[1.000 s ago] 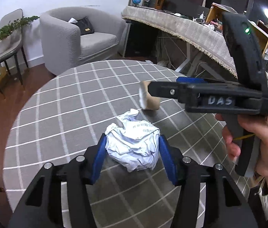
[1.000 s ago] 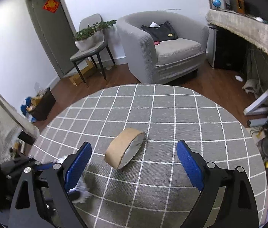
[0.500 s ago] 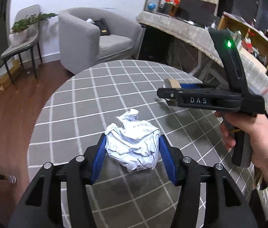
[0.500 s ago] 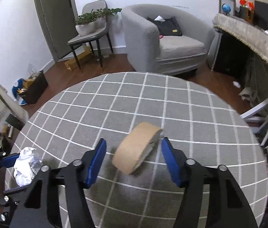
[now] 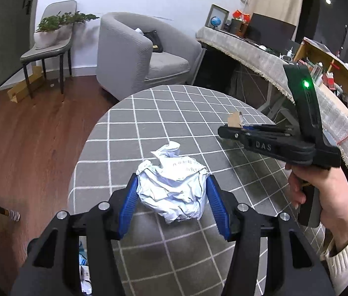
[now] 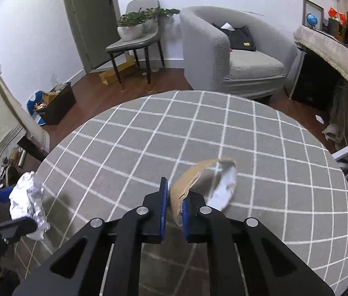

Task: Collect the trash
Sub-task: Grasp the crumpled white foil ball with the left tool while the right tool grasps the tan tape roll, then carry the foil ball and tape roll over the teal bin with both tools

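Observation:
My left gripper (image 5: 171, 193) is shut on a crumpled white paper ball (image 5: 172, 188) and holds it above the round grey checked table (image 5: 149, 123). The paper ball also shows in the right wrist view (image 6: 27, 199) at the far left. My right gripper (image 6: 174, 204) is shut on the squashed brown tape roll (image 6: 198, 182), pinching its cardboard wall and holding it above the table. In the left wrist view the right gripper (image 5: 230, 130) is at the right with the tape roll (image 5: 235, 119) sticking out above its tip.
A grey armchair (image 6: 233, 51) and a chair with potted plants (image 6: 137, 29) stand beyond the table. A dark box of clutter (image 6: 55, 101) sits on the wood floor at the left. A cloth-covered desk (image 5: 248, 49) runs along the right.
My right gripper closed on the tape roll, squashed it and lifted it. Both grippers rose and pulled back from the table. The left gripper kept its hold on the paper ball.

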